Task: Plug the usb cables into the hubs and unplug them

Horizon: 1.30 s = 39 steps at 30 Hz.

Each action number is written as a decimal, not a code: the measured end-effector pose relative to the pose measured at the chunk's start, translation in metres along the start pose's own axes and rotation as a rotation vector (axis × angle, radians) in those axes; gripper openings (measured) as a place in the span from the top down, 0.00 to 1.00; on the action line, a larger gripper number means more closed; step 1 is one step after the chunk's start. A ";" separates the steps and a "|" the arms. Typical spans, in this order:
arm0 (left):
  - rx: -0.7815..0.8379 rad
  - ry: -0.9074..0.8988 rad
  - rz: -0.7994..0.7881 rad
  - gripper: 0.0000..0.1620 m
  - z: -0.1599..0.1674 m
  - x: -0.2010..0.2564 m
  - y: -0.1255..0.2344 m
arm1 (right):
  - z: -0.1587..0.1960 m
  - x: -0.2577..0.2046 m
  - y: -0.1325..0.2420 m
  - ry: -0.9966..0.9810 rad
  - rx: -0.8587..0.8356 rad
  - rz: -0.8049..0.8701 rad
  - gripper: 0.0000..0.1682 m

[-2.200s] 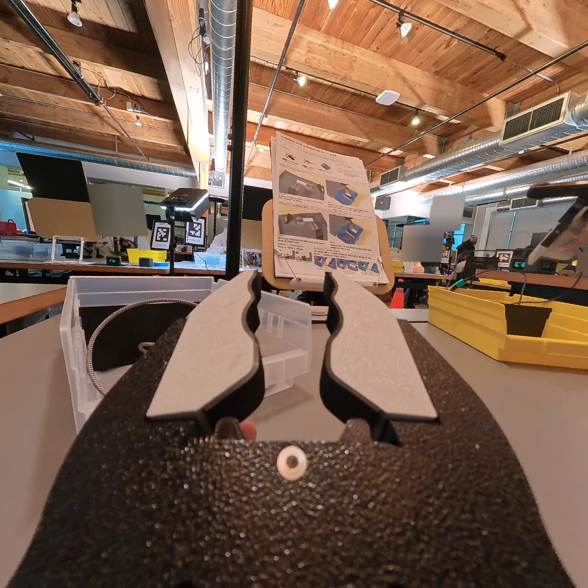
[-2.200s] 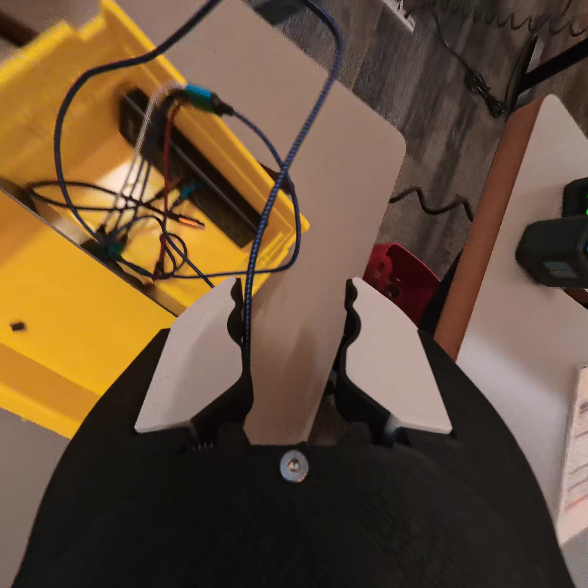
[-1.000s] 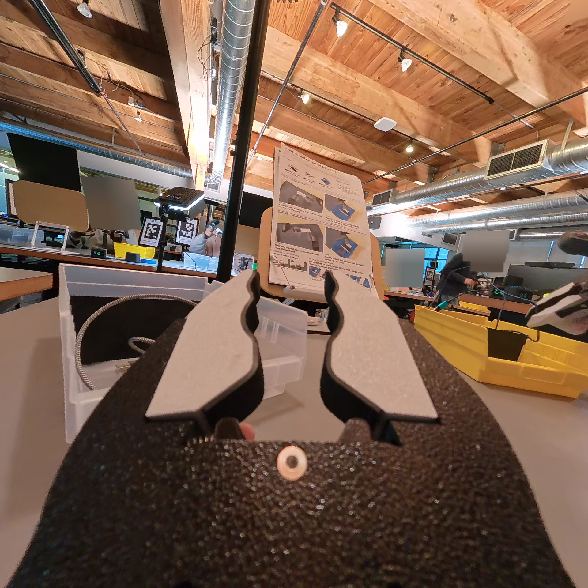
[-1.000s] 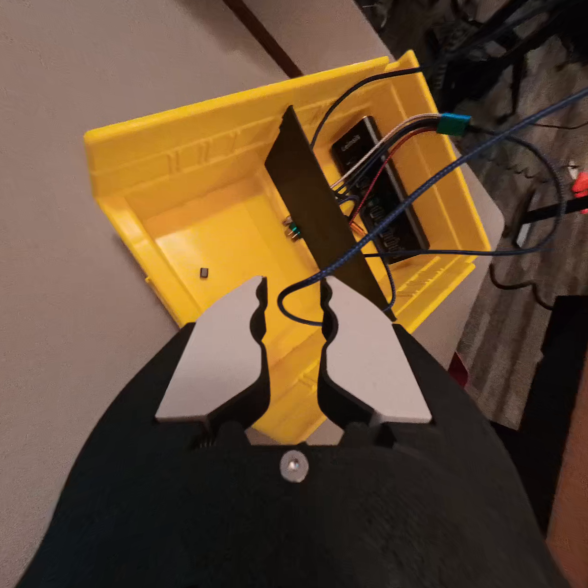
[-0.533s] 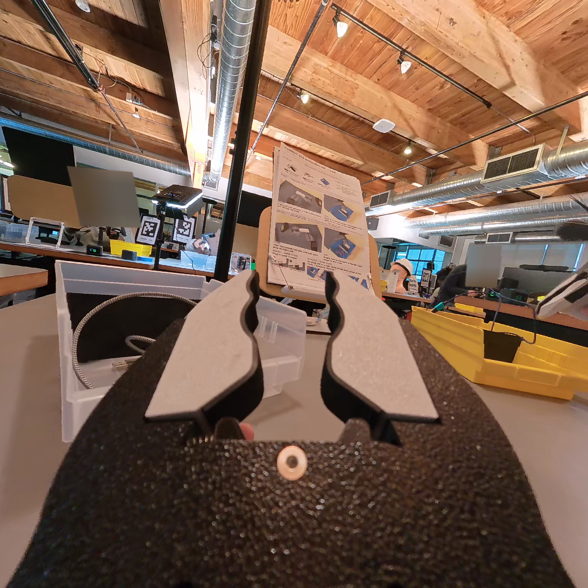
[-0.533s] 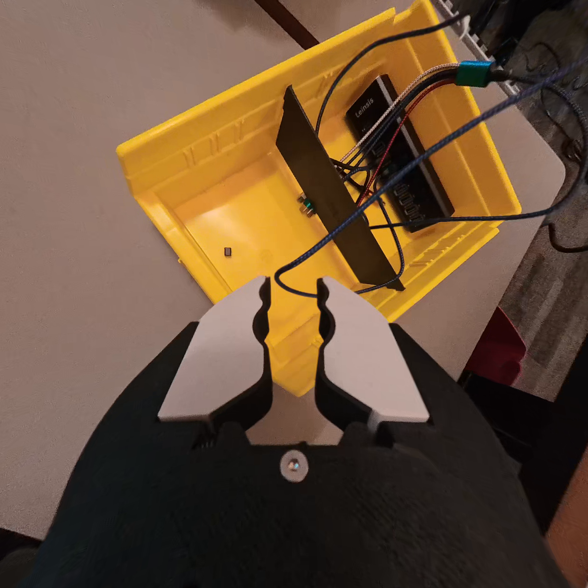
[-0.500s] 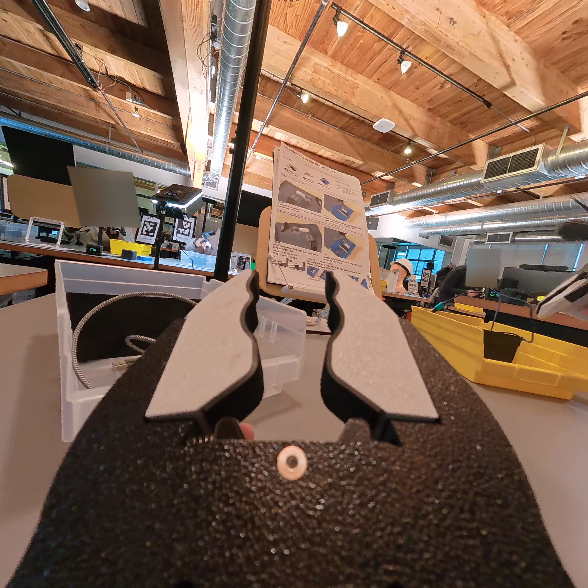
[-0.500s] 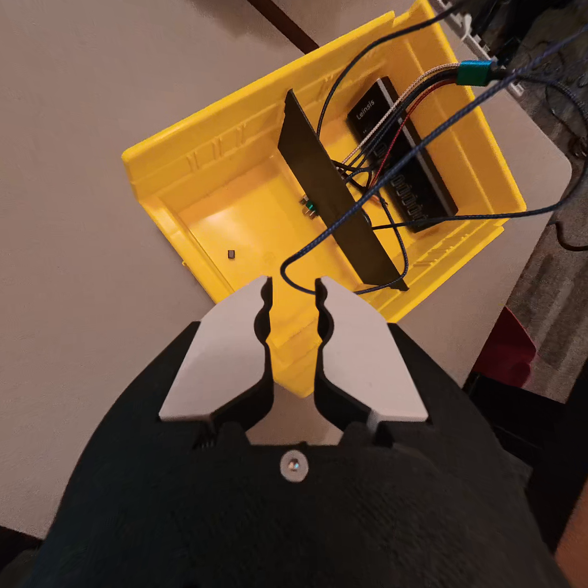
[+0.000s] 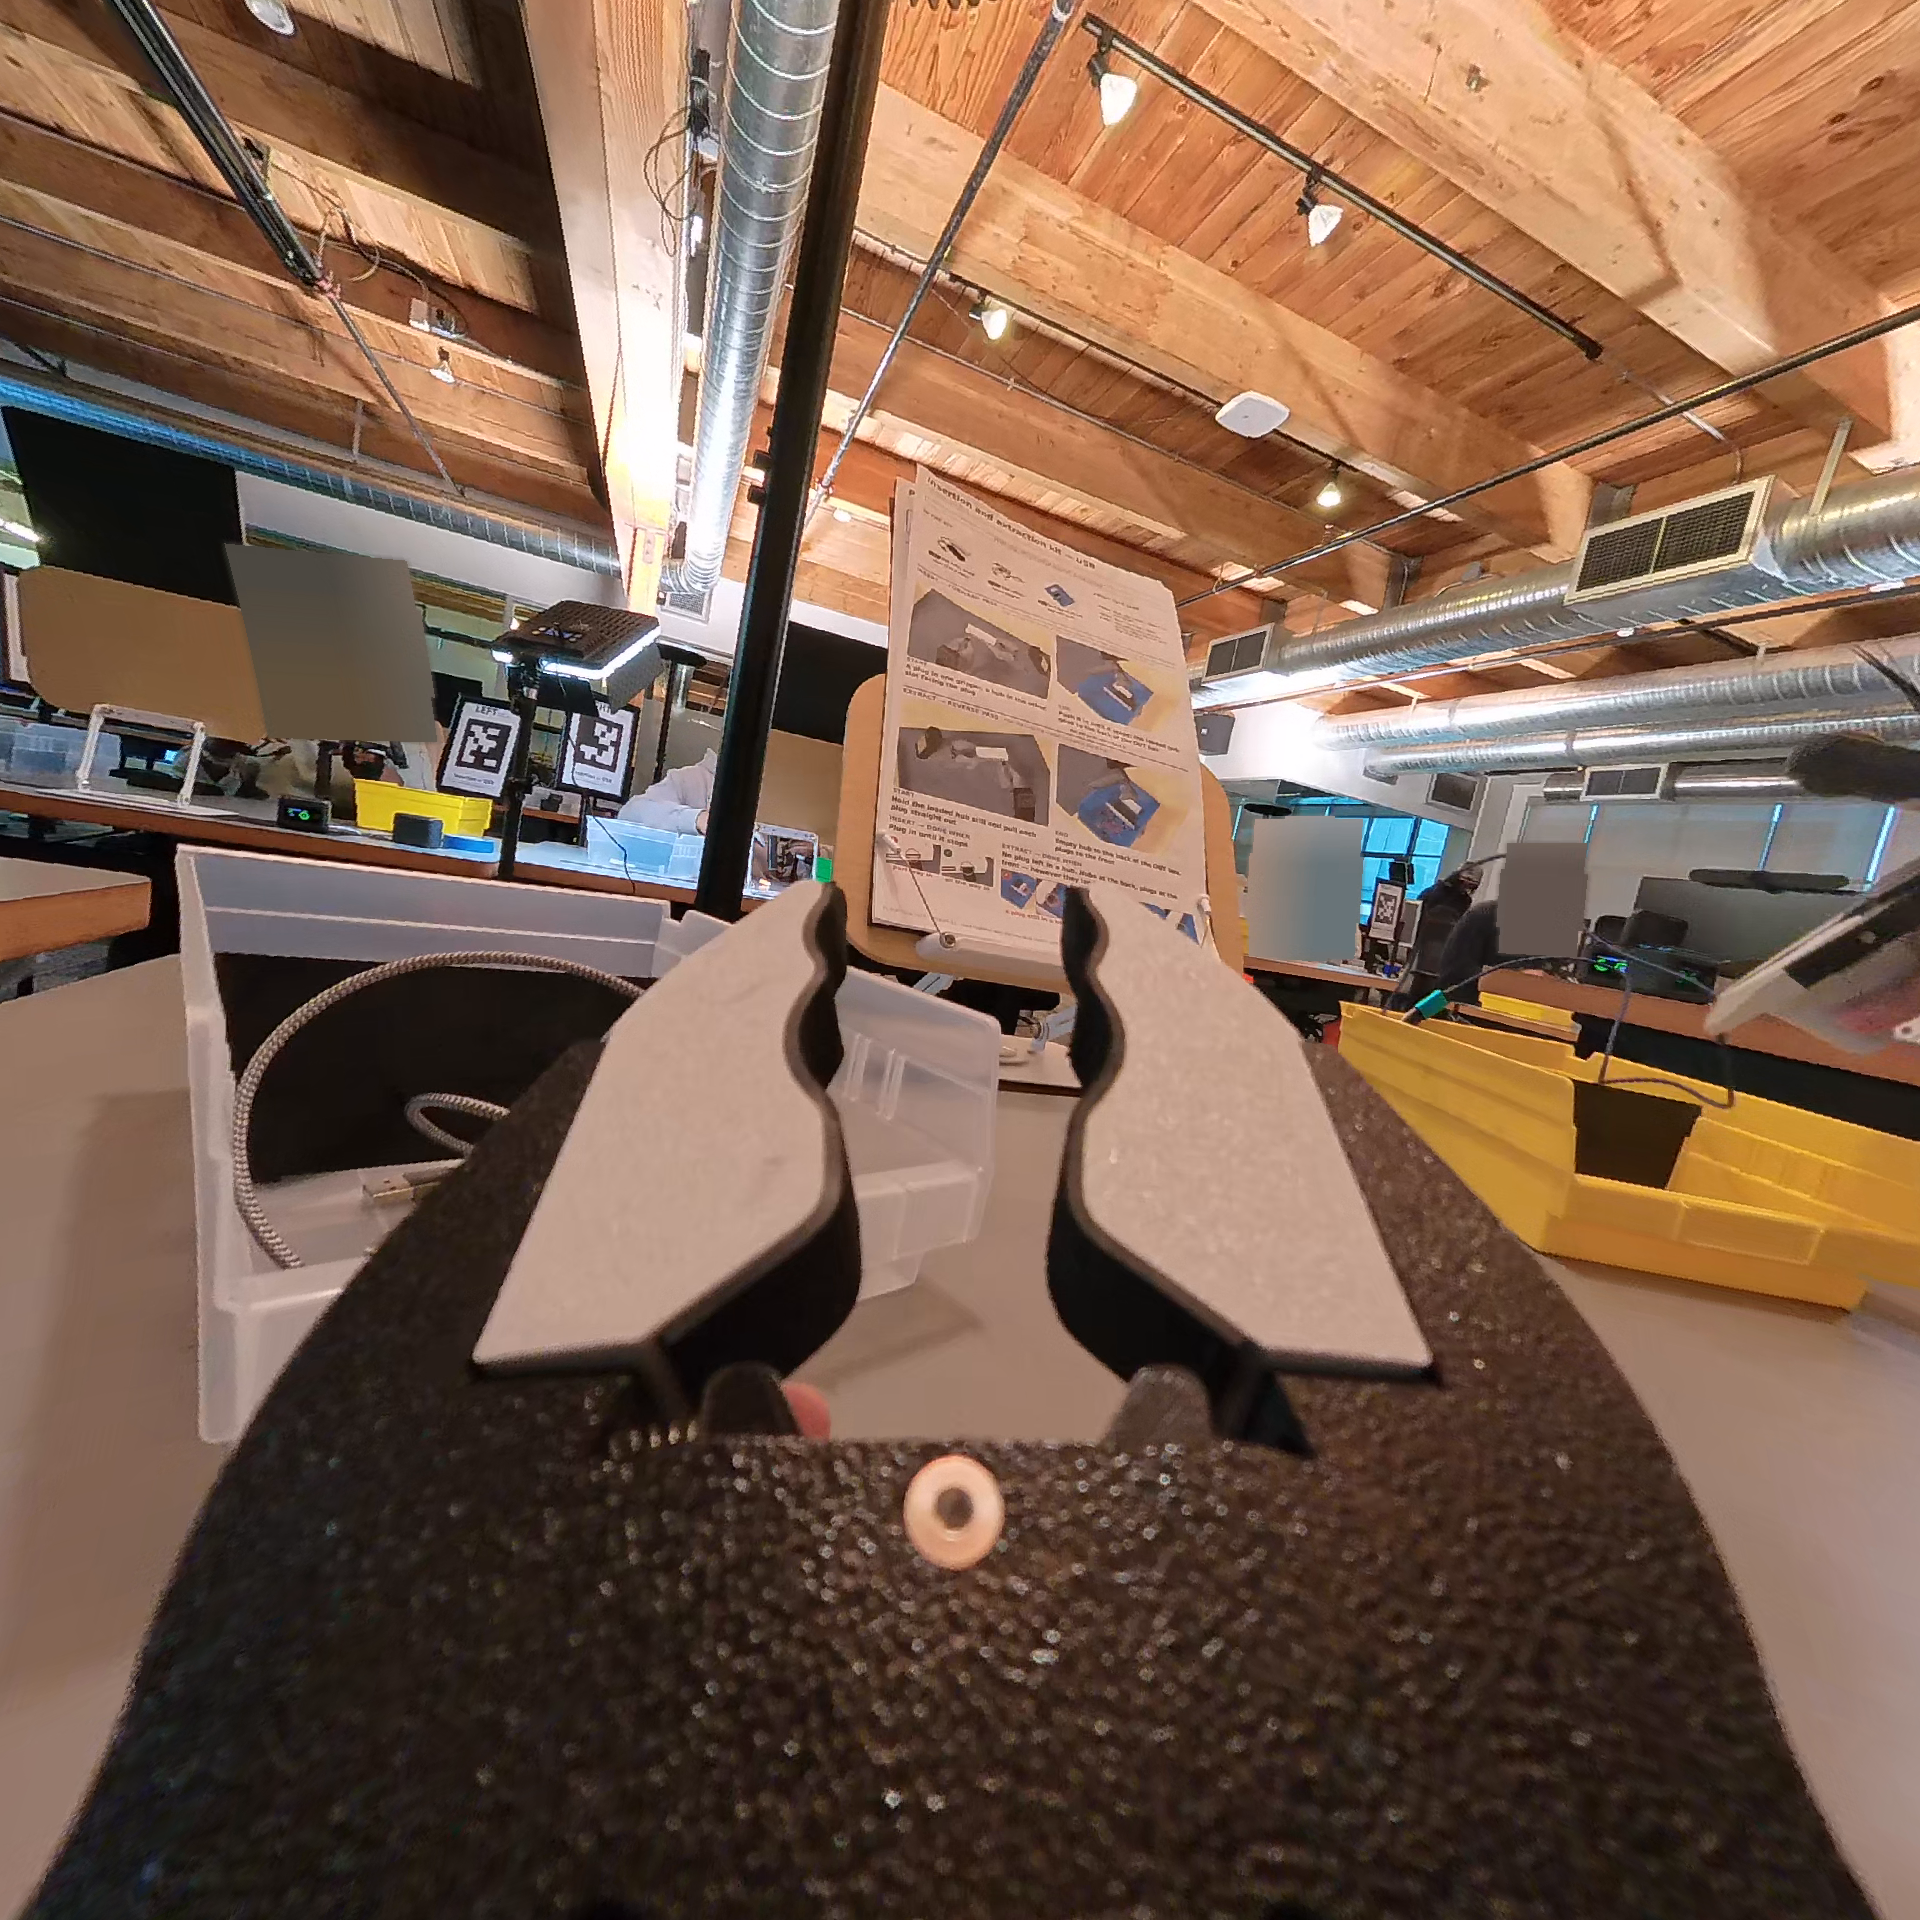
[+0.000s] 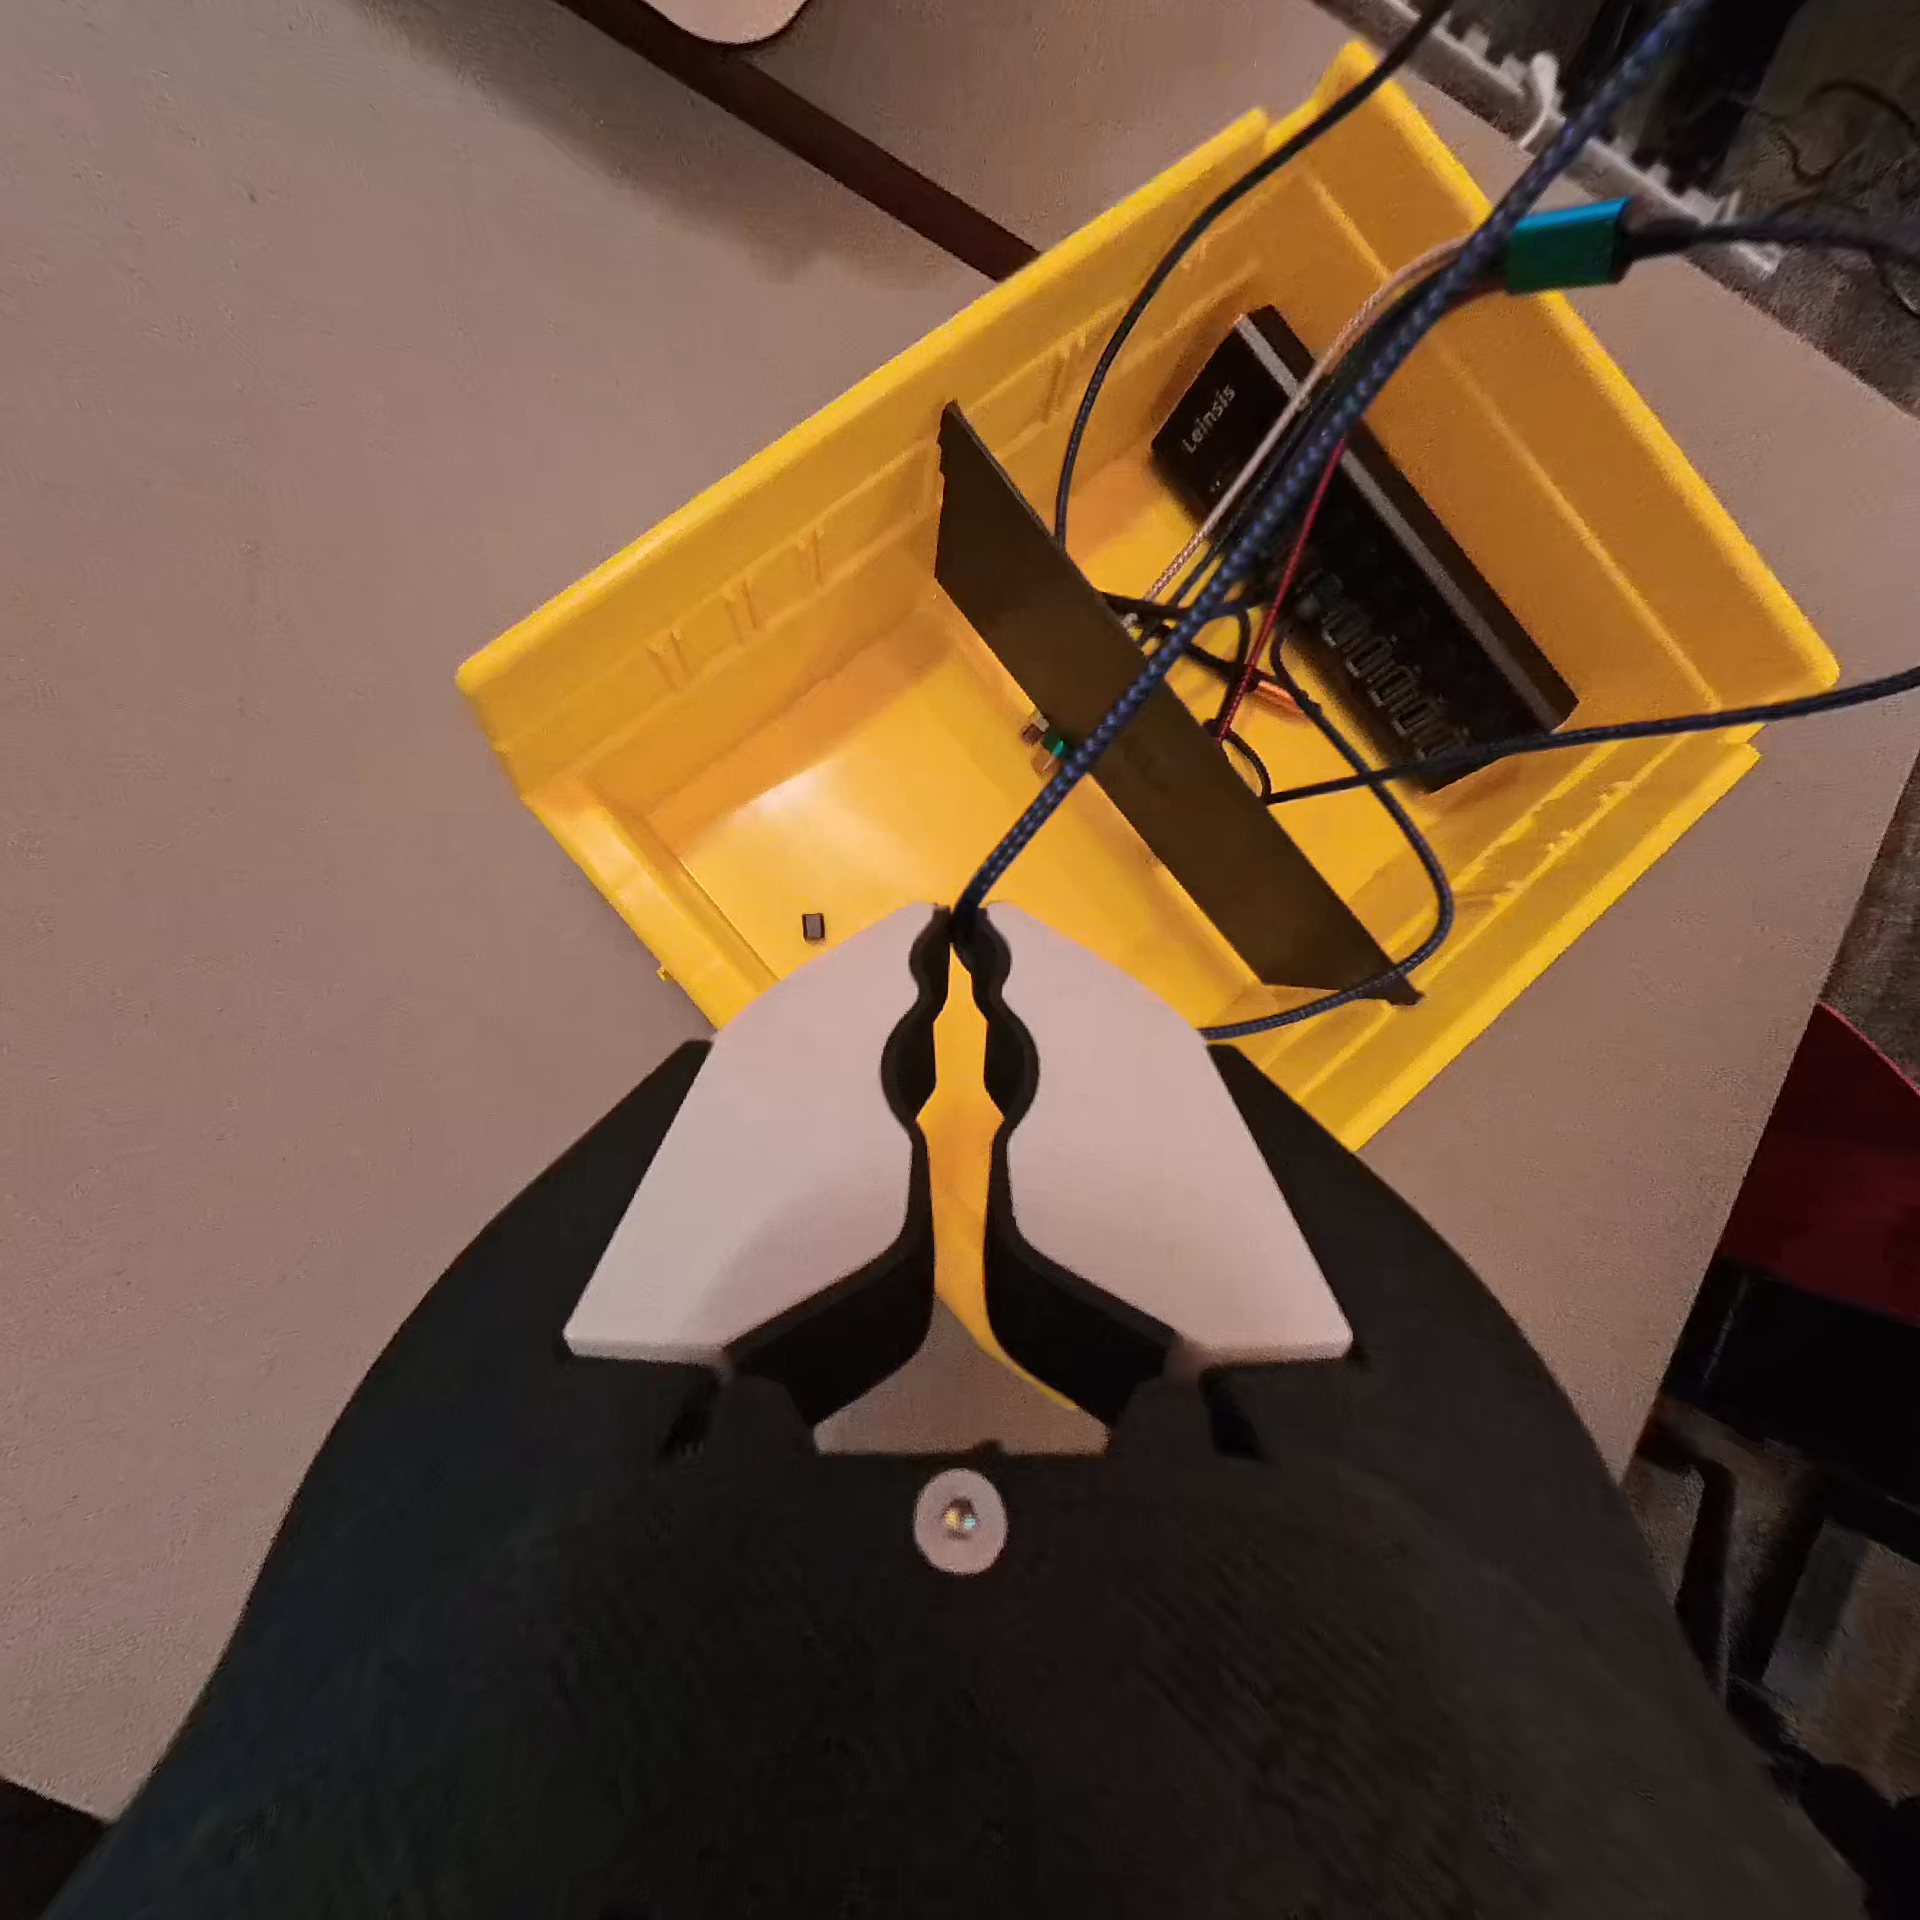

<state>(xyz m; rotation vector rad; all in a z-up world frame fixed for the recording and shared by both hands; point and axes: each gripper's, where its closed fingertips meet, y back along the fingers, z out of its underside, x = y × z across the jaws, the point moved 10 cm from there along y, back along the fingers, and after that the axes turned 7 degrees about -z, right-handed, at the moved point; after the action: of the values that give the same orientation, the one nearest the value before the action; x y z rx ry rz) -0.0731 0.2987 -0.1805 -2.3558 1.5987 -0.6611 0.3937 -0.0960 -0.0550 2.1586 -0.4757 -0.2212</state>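
In the right wrist view my right gripper (image 10: 961, 928) is shut on a blue braided USB cable (image 10: 1164, 644) at its fingertips, above the near corner of a yellow bin (image 10: 727, 582). The cable runs up to the right past a teal plug (image 10: 1564, 244). A black USB hub (image 10: 1361, 540) with several cables lies in the bin behind a black divider (image 10: 1101, 686). My left gripper (image 9: 951, 914) is open and empty, low over the table. A clear bin (image 9: 218, 1039) beside it holds a silver braided cable (image 9: 270, 1049) with a loose USB plug (image 9: 400, 1190).
The yellow bin (image 9: 1662, 1236) and my right gripper (image 9: 1829, 977) show at the right of the left wrist view. An instruction sheet (image 9: 1039, 707) on a stand and a black pole (image 9: 790, 447) stand behind the clear bin. The table edge (image 10: 1766, 935) drops to the floor just past the yellow bin. My hands' fingertips stand some 55 cm from each other. The black USB hub (image 10: 1361, 540) is about 25 cm from my right fingertips.
My right gripper has shut on the blue braided cable, which hung as a loose loop between its open fingers half a second ago. The left gripper has barely moved.
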 end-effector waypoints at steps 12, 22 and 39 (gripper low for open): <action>-0.003 0.002 0.008 0.76 0.000 0.001 0.000 | -0.077 0.067 -0.022 0.091 0.132 0.079 0.98; -0.008 -0.007 0.011 0.76 0.001 0.002 -0.001 | -0.105 0.087 -0.120 -0.025 0.009 0.020 0.98; 0.014 0.067 -0.007 0.76 0.001 -0.005 0.001 | -0.106 0.122 -0.142 -0.237 0.122 -0.054 0.80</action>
<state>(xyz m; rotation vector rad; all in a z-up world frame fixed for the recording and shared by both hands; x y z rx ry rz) -0.0750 0.3035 -0.1825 -2.3533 1.6081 -0.7579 0.5756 0.0071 -0.1052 2.2776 -0.5775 -0.4932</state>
